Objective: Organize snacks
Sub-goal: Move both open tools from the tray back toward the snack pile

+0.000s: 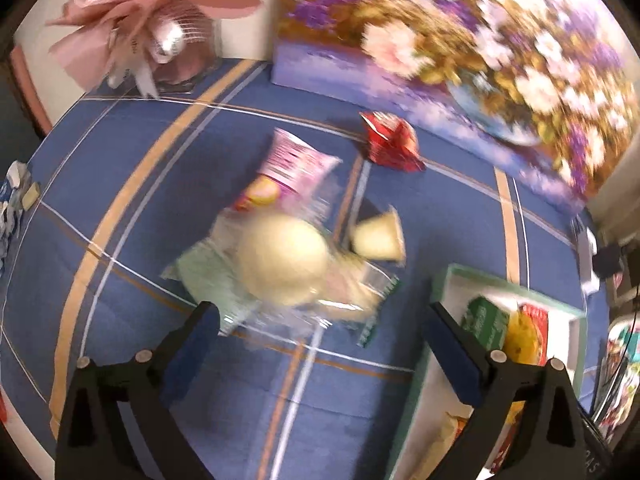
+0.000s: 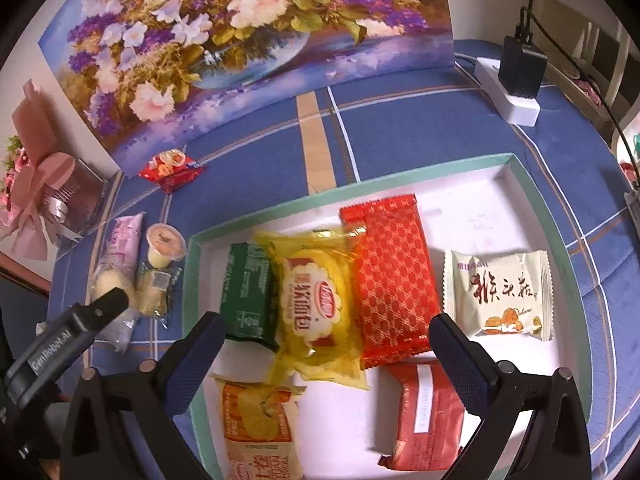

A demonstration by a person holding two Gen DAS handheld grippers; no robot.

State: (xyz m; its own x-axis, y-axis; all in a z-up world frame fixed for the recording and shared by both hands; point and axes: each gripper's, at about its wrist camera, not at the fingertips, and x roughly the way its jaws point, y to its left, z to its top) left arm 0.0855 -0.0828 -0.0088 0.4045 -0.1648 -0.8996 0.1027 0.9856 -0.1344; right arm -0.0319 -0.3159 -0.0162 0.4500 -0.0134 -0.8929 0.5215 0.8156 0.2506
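My right gripper (image 2: 328,328) hangs open above a white tray with a teal rim (image 2: 520,176). In the tray lie a green packet (image 2: 248,292), a yellow bread packet (image 2: 316,308), a red patterned packet (image 2: 392,280), a white packet (image 2: 500,292) and others. My left gripper (image 1: 324,320) is open too, just short of a clear packet with a round pale bun (image 1: 280,264) on the blue cloth. Beside the bun sits a jelly cup (image 1: 378,236), and a red packet (image 1: 390,146) lies farther back. A finger of the left gripper (image 2: 106,306) shows left of the tray.
A floral painting (image 2: 248,40) leans at the back of the blue checked cloth (image 2: 400,128). A pink bouquet (image 1: 160,20) stands at the back left. A white power strip with a black charger (image 2: 520,72) lies at the back right. The tray's corner (image 1: 448,280) is close to my left gripper's right finger.
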